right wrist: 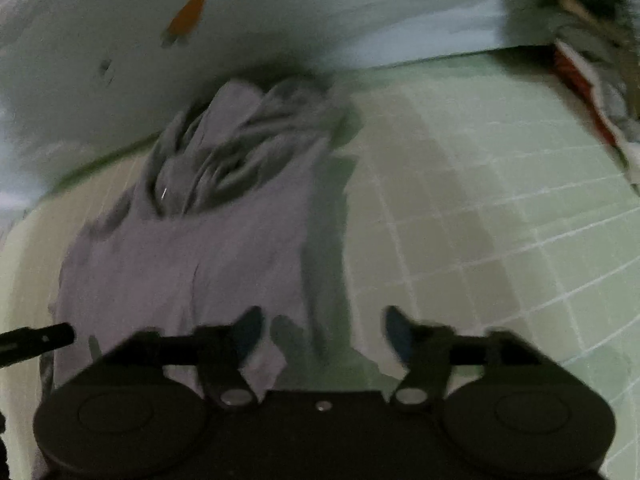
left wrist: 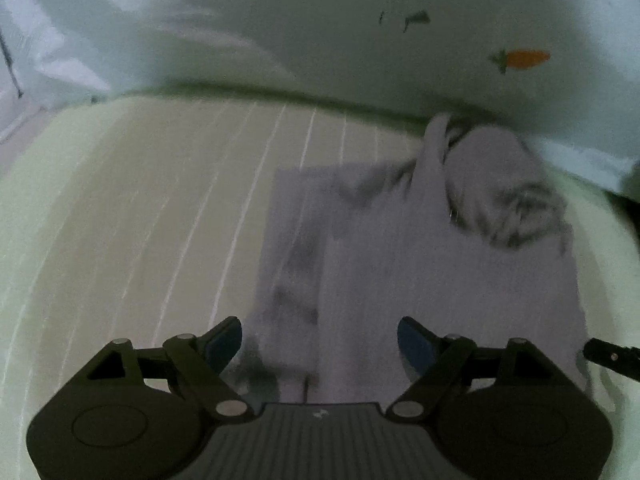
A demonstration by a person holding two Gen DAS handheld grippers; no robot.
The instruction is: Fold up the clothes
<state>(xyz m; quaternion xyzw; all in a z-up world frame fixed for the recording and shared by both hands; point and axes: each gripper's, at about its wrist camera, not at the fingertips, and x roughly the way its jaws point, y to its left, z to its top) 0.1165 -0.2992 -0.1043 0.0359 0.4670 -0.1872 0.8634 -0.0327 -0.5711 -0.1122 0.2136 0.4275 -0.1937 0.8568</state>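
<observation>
A grey garment (left wrist: 440,264) lies on a pale green sheet with a white grid (left wrist: 140,220). Its near part lies flat in folded layers; its far end is bunched up against the wall. It also shows in the right wrist view (right wrist: 180,264). My left gripper (left wrist: 320,340) is open and empty, just above the garment's near left edge. My right gripper (right wrist: 324,332) is open and empty over the garment's near right edge. Part of the right gripper (left wrist: 608,356) shows at the right of the left wrist view, and part of the left gripper (right wrist: 36,338) at the left of the right wrist view.
A pale wall (left wrist: 360,40) with a carrot sticker (left wrist: 524,59) runs behind the sheet. A pile of other items with a red and white edge (right wrist: 592,92) lies at the far right. Bare gridded sheet (right wrist: 500,220) extends right of the garment.
</observation>
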